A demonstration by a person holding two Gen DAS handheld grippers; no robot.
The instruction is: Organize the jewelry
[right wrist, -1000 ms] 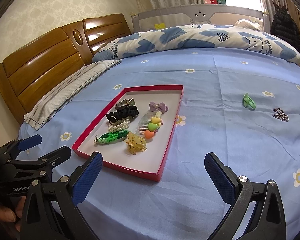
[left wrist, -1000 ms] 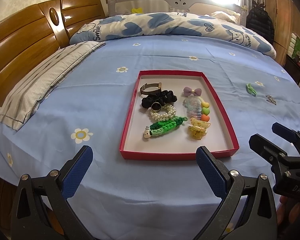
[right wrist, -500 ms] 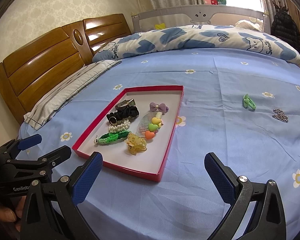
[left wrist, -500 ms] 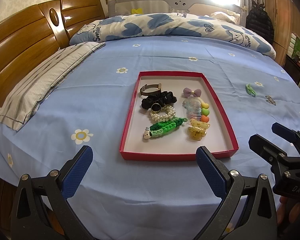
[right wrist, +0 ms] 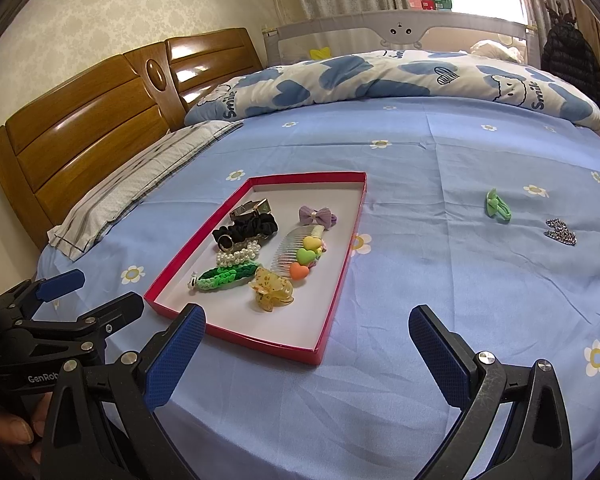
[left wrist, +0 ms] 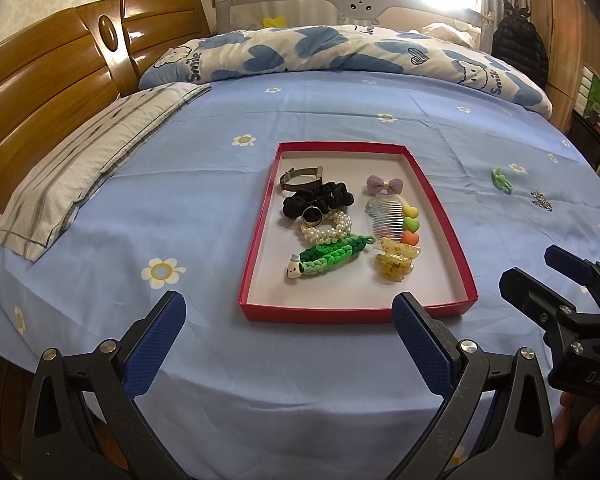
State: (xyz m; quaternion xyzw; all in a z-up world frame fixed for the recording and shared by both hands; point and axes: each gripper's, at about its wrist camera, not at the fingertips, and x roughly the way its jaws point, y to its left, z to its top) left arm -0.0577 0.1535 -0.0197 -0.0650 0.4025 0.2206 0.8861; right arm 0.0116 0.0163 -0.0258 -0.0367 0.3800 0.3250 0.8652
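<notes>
Both tools wide, empty: left tool (left wrist: 288,330), right tool (right wrist: 308,340) | green hair tie (right wrist: 497,205), rhinestone clip (right wrist: 560,232) loose on bed sheet (right wrist: 440,280), right of red tray (right wrist: 338,300) | risk: you pinch sheet with the flat clip, or clip slips.

left tongs (left wrist: 288,340): spread wide, empty | right tongs (right wrist: 308,352): spread wide, empty

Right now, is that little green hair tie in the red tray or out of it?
Out. The green hair tie lies on the blue sheet, well to the right of the red tray, near a small silver piece.
</notes>
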